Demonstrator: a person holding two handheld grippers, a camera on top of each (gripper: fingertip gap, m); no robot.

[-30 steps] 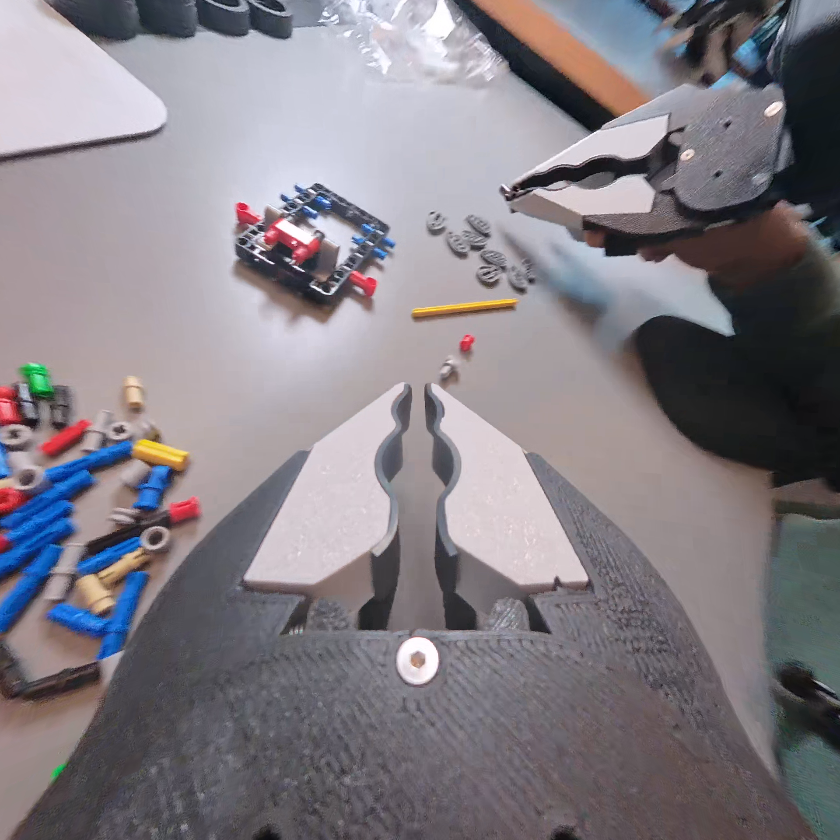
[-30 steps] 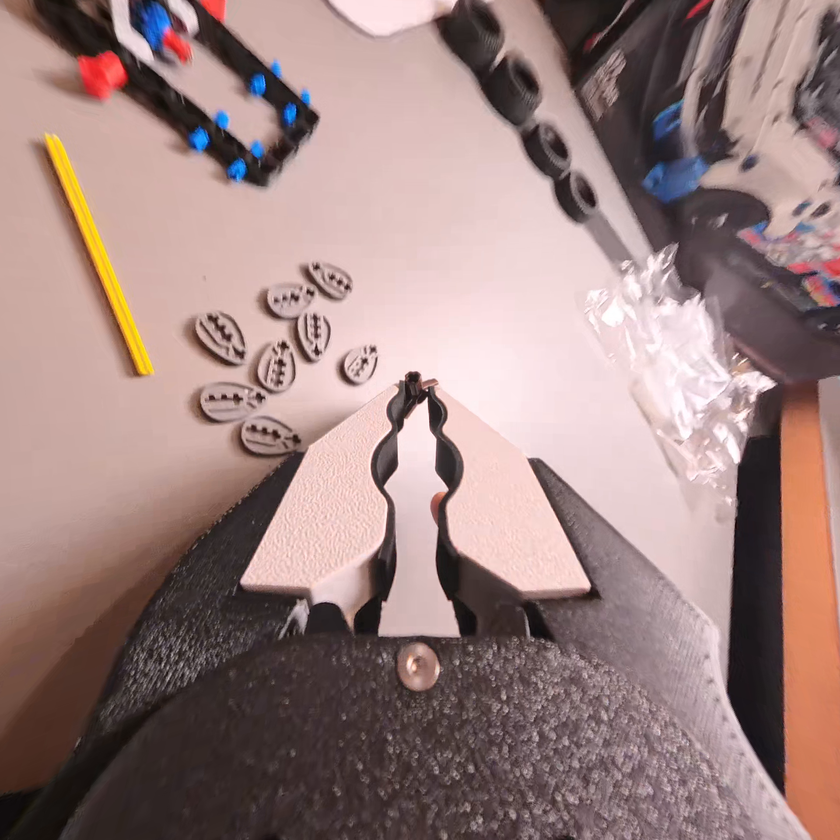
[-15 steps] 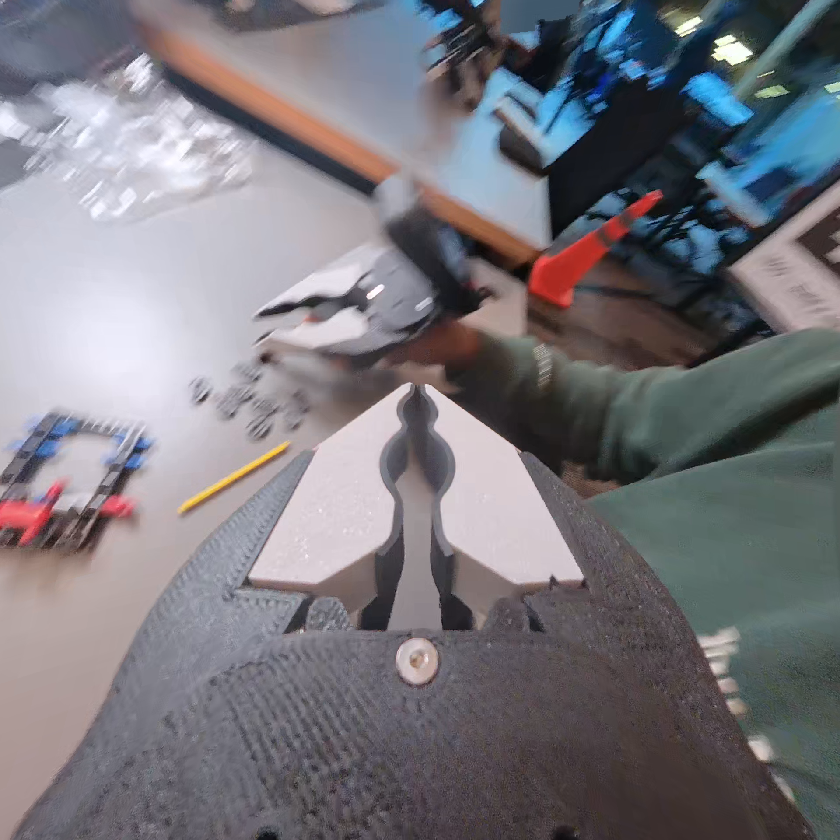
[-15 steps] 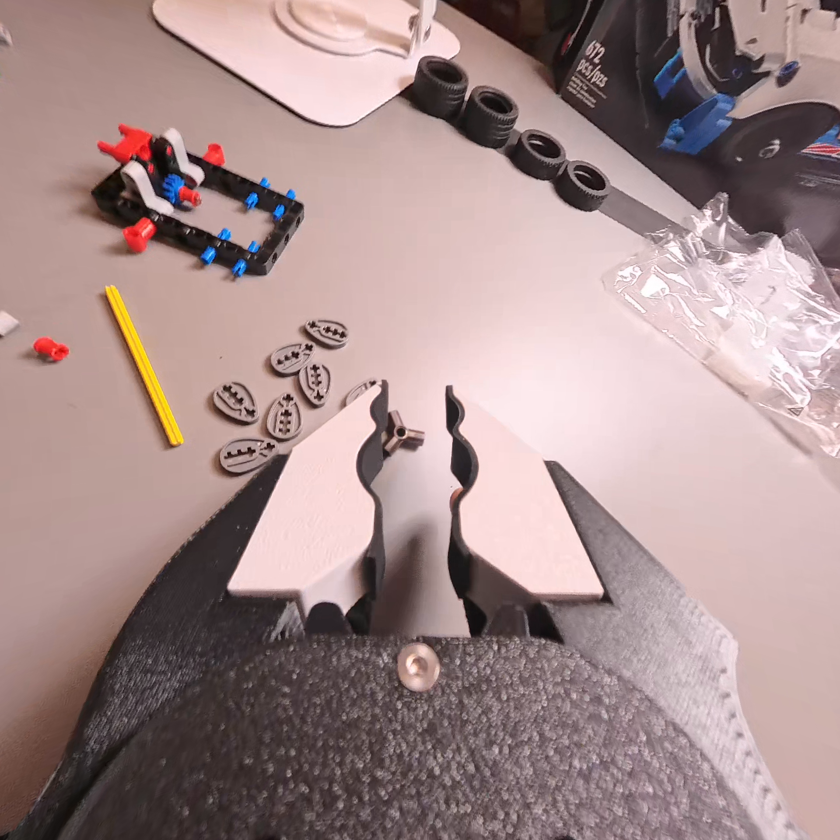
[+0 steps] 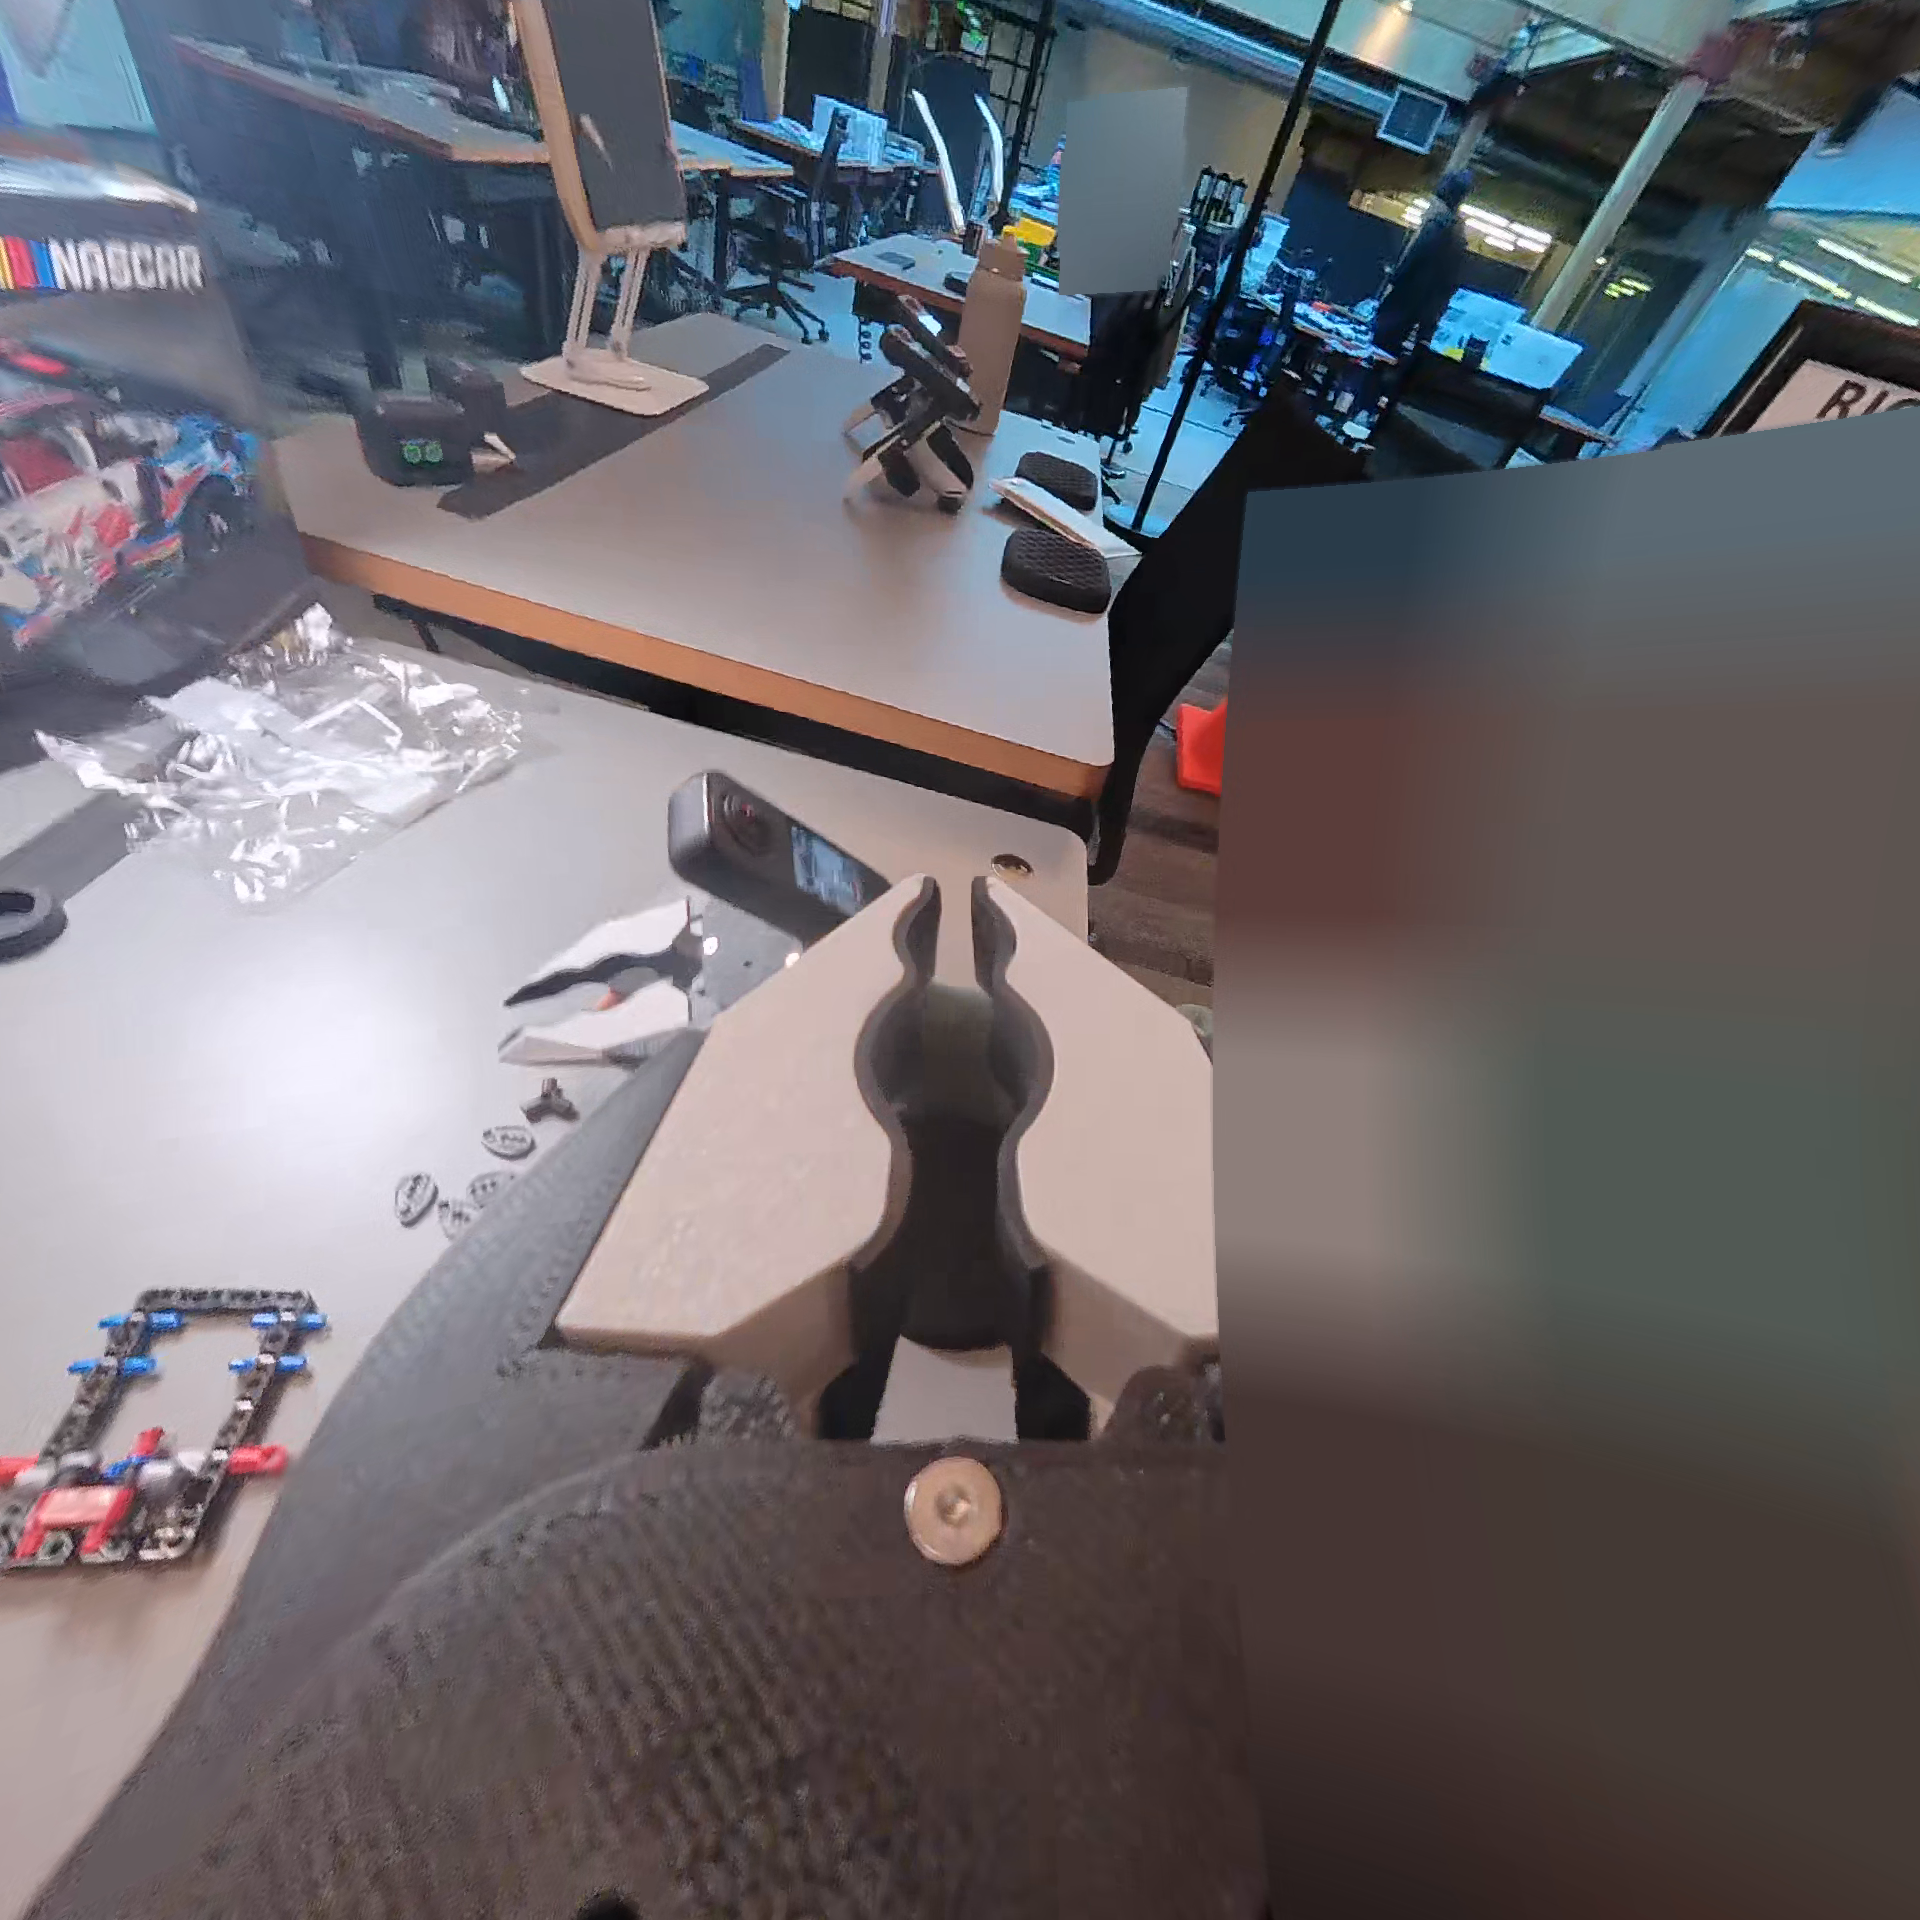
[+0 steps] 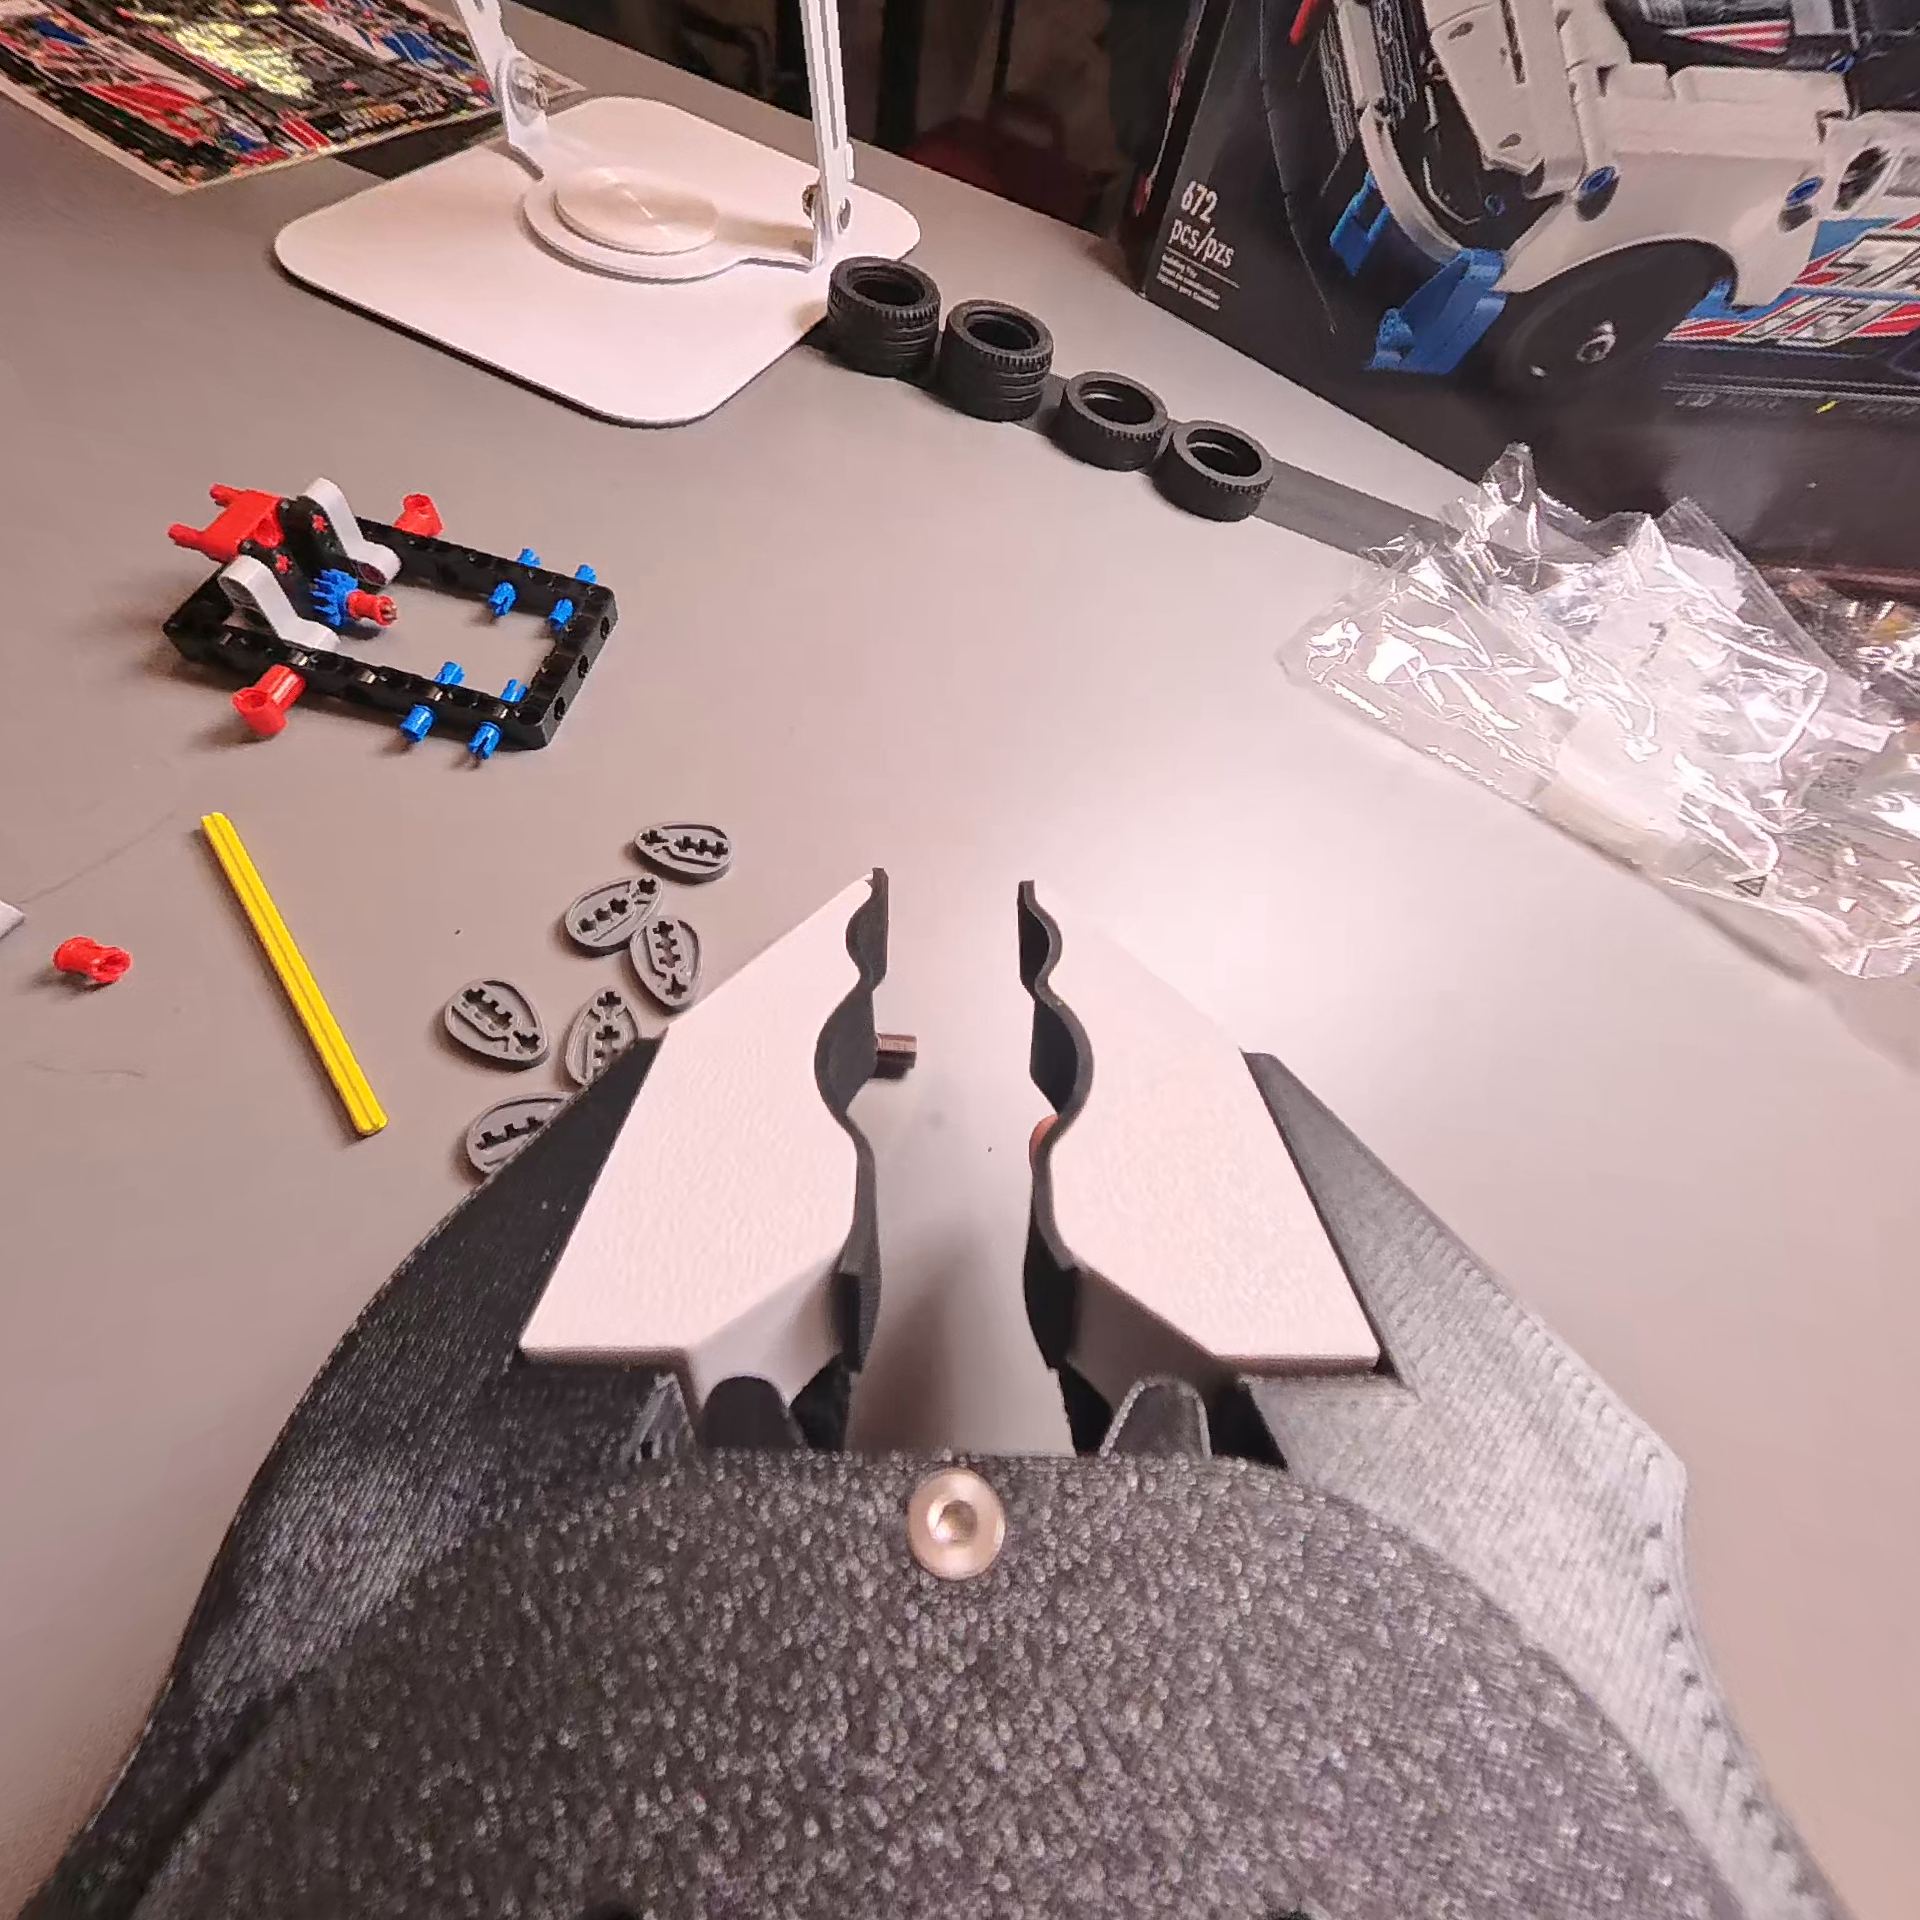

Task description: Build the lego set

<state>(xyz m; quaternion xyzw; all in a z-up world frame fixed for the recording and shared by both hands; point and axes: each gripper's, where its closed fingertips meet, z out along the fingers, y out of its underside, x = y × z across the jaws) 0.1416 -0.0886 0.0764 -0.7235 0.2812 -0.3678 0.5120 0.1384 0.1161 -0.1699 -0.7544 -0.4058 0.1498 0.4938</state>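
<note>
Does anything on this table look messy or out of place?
Nothing looks damaged or spilled. Crumpled clear plastic bags lie loose at the right, and a lone small red piece sits apart from the black frame assembly.

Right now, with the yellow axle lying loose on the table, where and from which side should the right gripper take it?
Probably mid-length, coming straight down. The yellow axle lies flat and thin, running diagonally, so the open right gripper should turn until its fingers straddle the rod crosswise. Its far half looks clearer; the near end sits closer to the grey oval pieces.
</note>
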